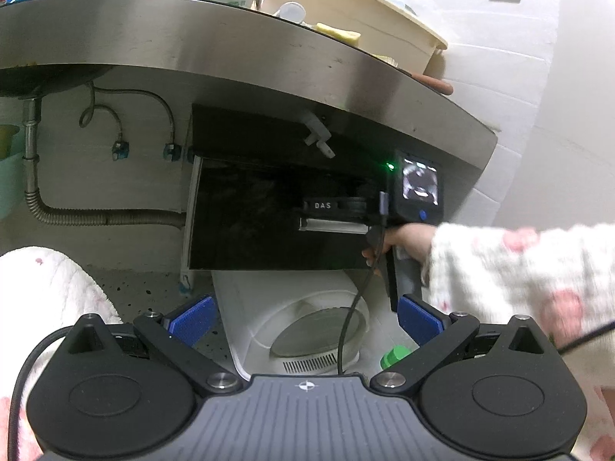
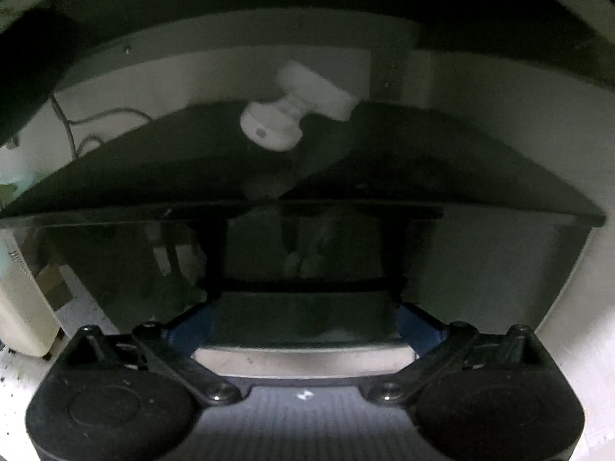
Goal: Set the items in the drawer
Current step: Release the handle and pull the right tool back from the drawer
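A glossy black drawer front [image 1: 269, 223] hangs under the steel counter [image 1: 238, 38], with a silver bar handle [image 1: 330, 226] on its right part. A hand in a fleece sleeve [image 1: 499, 269] holds my right gripper [image 1: 307, 211] level against that handle. In the right wrist view the handle [image 2: 303, 357] lies between the spread blue pads [image 2: 196, 326], so my right gripper [image 2: 305, 326] is open around it. A white knob [image 2: 273, 126] sticks out from the black panel above. My left gripper [image 1: 305, 320] hovers lower and further back, open and empty.
A white appliance with a round glass lid [image 1: 319, 330] stands on the floor below the drawer, a green cap [image 1: 394, 357] beside it. Pipes and hoses [image 1: 38, 192] run along the wall at left. A cream tub [image 1: 346, 11] and bottles crowd the counter top.
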Tool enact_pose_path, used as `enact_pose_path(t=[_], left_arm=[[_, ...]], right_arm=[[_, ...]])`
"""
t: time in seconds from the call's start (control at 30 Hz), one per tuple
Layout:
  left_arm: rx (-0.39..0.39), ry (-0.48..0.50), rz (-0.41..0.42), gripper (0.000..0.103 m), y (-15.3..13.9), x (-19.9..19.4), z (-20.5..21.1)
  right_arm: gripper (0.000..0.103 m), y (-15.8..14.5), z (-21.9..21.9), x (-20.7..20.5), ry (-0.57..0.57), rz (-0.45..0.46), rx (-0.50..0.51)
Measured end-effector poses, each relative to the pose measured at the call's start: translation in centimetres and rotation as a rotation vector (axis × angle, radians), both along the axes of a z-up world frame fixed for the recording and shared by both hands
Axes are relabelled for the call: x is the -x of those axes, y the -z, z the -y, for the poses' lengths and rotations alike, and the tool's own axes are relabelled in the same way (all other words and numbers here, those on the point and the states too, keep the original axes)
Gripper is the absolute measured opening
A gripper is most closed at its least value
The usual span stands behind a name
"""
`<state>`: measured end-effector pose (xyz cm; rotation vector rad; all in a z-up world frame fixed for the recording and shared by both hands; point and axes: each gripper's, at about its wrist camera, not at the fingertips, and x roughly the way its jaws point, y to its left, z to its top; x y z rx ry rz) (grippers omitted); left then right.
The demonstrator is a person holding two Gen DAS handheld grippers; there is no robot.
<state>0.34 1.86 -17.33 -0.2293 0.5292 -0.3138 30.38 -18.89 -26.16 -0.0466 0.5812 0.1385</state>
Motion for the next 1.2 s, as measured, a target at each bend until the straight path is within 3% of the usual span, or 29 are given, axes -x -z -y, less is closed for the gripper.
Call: enact_pose_path(t=[0.2, 0.33, 0.67, 1.2], left_arm=[[0.011, -0.005, -0.002, 0.103, 0.1, -0.4, -0.2], [0.001, 0.001, 0.004, 0.103, 0.1, -0.2, 0.2], [0.033, -0.024, 0.02, 0.103, -0.6, 0.4, -0.3], [-0.022, -0.027, 0.06, 0.103, -3.7, 1.0, -0.1]], right_arm=[[0.103, 0.5, 1.4, 4.3, -0.027, -0.02, -0.062], [0.103, -0.1, 1.5, 8.0, -0.058, -0.031, -0.023], [0.103, -5.3, 2.1, 16.1, -0.03, -0.067, -0.069], [0.103, -10.8, 2.6, 25.3, 0.038, -0.075, -0.045]])
